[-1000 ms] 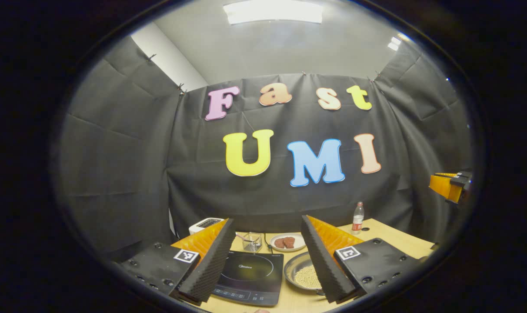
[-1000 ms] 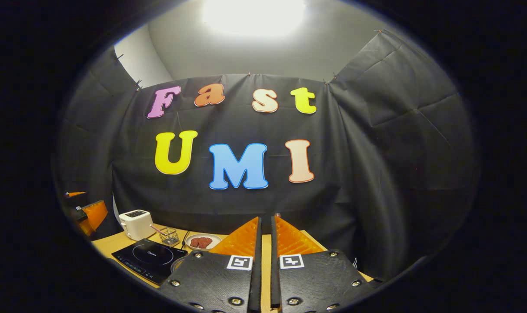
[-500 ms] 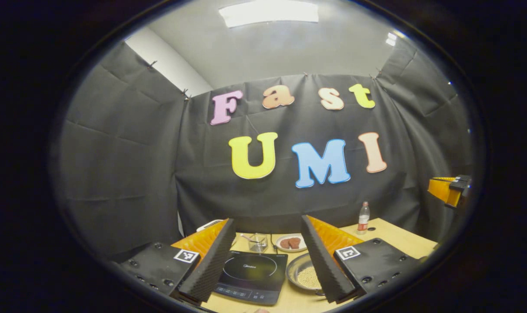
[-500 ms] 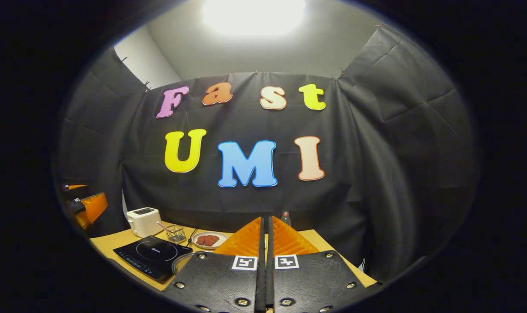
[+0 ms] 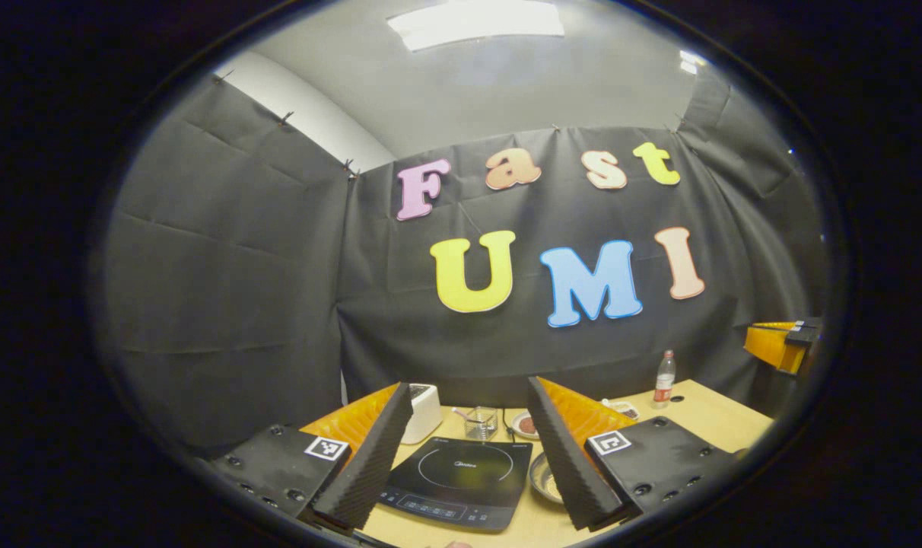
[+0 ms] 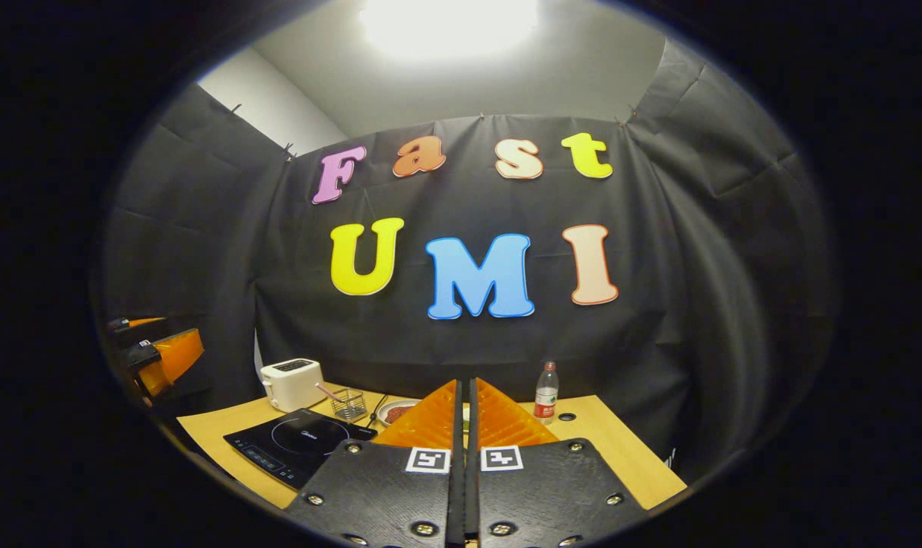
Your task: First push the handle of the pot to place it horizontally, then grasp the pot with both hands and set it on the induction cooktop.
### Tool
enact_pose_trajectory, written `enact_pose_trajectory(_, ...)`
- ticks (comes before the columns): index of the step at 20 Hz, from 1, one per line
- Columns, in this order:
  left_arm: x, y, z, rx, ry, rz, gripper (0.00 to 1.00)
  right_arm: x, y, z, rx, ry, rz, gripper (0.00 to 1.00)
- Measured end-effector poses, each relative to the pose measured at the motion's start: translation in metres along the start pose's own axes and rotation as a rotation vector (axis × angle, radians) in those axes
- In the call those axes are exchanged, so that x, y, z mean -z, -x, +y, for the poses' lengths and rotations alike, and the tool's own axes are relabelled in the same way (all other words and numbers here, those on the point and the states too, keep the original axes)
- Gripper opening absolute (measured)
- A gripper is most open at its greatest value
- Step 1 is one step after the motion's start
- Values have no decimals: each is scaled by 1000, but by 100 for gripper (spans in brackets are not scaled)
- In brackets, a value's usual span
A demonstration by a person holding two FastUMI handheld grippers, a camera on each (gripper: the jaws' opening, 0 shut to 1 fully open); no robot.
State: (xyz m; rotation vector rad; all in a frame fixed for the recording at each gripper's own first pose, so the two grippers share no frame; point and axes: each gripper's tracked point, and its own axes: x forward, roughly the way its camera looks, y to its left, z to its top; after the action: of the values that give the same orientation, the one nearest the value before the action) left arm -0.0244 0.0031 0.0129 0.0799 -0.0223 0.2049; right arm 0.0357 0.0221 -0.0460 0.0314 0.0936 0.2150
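Half the pot (image 5: 546, 478) hides behind the spread left claw (image 5: 468, 445).

White toaster (image 6: 292, 383) is sitting at the far left of the wooden table (image 6: 621, 464), abt 9 o'clock from table center in the right gripper view. Just to its 3 o'clock a small wire basket (image 6: 347, 404) is standing w/ a pinkish stick leaning out of it. Next along, a white plate (image 6: 395, 411) is holding smth reddish-brown, can't tell what. Plastic bottle (image 6: 545, 392) w/ red label is standing upright at the back edge, approx 1 o'clock, w/ a small dark hole in the tabletop right beside it.
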Motion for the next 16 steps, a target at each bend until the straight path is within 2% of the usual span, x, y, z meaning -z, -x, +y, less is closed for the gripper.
enact_pose_trajectory(6,3,-23,26,-22,17,-8,92,24,-22,48,-85,11,64,0)
enact_pose_trajectory(7,5,-26,31,-26,18,-7,99,28,-25,56,-99,13,74,0)
enact_pose_trajectory(9,9,-32,40,-35,15,-4,92,39,-31,72,-127,23,97,0)
enact_pose_trajectory(16,22,-42,69,-61,23,14,92,83,-43,115,-216,28,206,0)
